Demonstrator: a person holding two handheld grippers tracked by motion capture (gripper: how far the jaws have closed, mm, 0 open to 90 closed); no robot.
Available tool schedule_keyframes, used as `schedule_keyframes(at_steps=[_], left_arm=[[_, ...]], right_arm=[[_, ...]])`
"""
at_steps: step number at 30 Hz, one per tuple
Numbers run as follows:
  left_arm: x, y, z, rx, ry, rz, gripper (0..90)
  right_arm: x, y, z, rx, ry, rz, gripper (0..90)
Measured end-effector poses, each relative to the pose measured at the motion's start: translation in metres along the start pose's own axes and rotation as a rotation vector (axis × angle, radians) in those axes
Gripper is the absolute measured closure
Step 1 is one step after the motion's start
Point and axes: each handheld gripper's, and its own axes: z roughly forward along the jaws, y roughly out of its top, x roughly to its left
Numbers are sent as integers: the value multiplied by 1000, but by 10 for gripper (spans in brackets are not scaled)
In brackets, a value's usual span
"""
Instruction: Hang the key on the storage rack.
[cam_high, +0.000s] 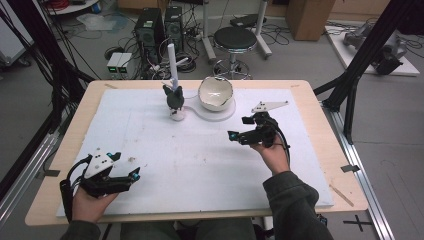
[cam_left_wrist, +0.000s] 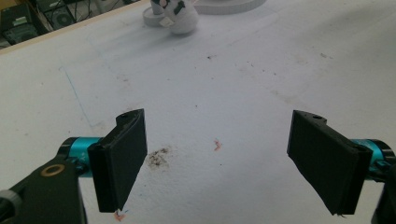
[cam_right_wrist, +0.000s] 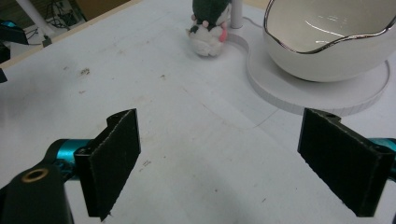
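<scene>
Left gripper (cam_high: 131, 172) sits low at the near-left corner of the white foam-covered table (cam_high: 200, 150), held in the person's left hand (cam_high: 90, 200); jaws spread wide, nothing between them, just bare stained board under them in the left gripper view. Right gripper (cam_high: 239, 128) is held above the board right of centre, in the right hand (cam_high: 274, 155), aimed toward the far side; jaws also released and empty. Nearest things to it: small dark-green and white plush toy (cam_right_wrist: 209, 23), upright at the far centre of the board, just beside a thin white upright post (cam_high: 173, 65). Right of the toy, a glossy white ceramic bowl with wavy silver rim (cam_right_wrist: 327, 42) sits on a flat white round base plate (cam_right_wrist: 289, 93). Toy and bowl close together, not touching. Both grippers well apart from toy and bowl.
</scene>
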Motion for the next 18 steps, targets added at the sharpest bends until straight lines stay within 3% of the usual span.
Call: schedule_keyframes(at_steps=[9,18], left_arm=[[-2,0,0,3,-5,0,204],[-3,0,0,4,-4,2,204]], right_arm=[[3,-4,-9,-4,-15,-22,120],[2,-15,-15,-8,-20,-15,120]])
